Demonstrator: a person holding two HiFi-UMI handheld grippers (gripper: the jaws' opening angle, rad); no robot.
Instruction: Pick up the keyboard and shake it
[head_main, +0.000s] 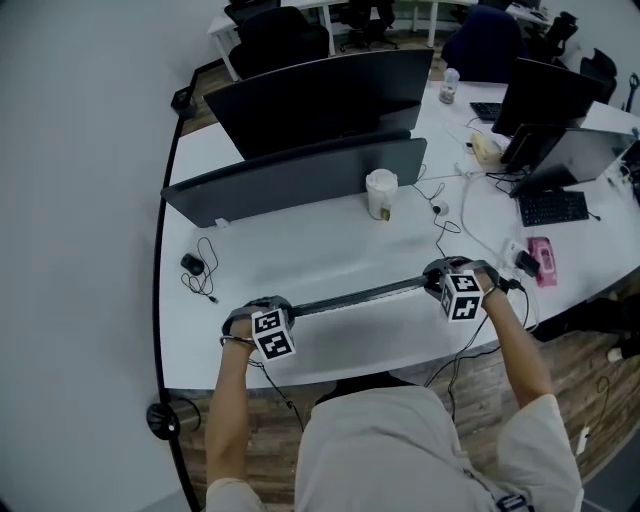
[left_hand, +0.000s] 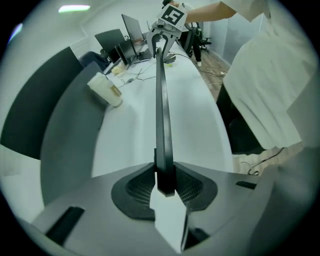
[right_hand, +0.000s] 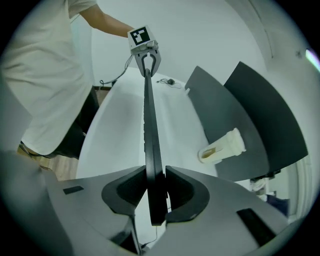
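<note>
Both grippers are clamping the keyboard (head_main: 360, 296), one at each end. The left gripper (left_hand: 165, 184) is squeezing its left end and the right gripper (right_hand: 156, 192) is gripping its right end. The keyboard is hanging on edge over the desk (head_main: 300, 250), on the person's side of the cup (head_main: 381, 193). A grey divider (head_main: 300, 180) is standing just behind the cup.

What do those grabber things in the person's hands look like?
The left gripper and right gripper are grey, with dark curved jaw pads. Each carries a white cube printed with black square markers. Thin black cables trail off. The person wears a pale short-sleeved shirt.
</note>
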